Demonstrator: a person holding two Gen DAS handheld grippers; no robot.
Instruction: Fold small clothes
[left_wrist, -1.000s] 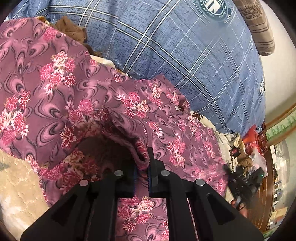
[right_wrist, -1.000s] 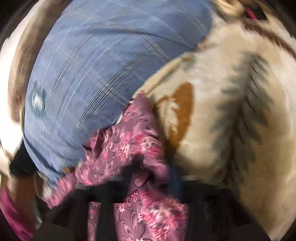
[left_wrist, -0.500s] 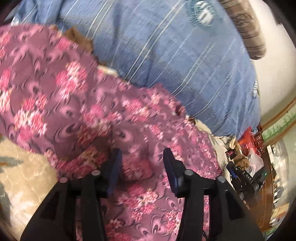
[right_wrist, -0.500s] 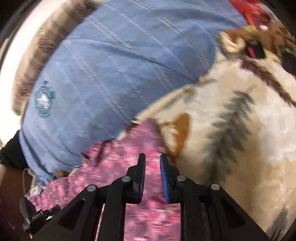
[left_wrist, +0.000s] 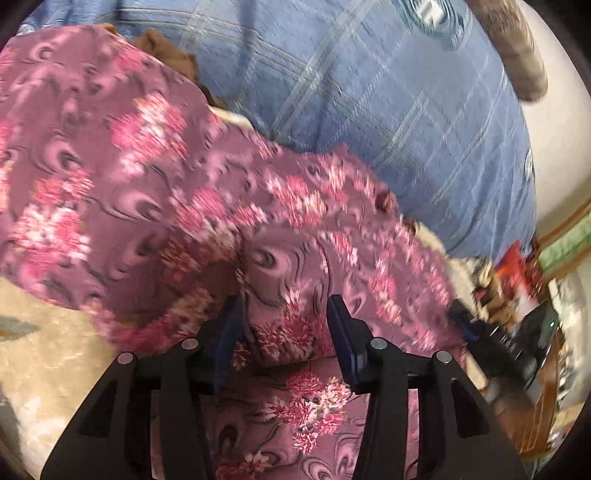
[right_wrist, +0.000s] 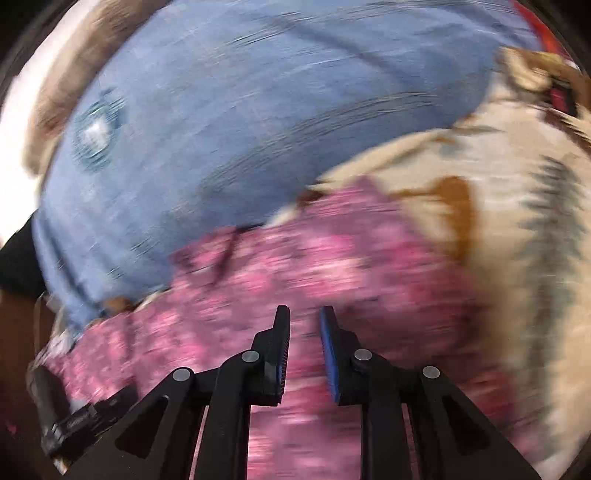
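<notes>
A mauve garment with pink flowers lies spread and partly folded over on a cream patterned blanket. My left gripper is open just above a raised fold of the cloth, holding nothing. In the right wrist view the same garment is blurred by motion. My right gripper hovers above it with its jaws a small way apart and nothing between them.
A large blue checked cloth lies behind the garment and also shows in the right wrist view. A brown cloth peeks out at the garment's far edge. Dark devices and red clutter sit at the right.
Both grippers were shut on the floral garment a second ago. Both have opened and let it go, and the cloth has dropped flat. The right view is swinging fast.
</notes>
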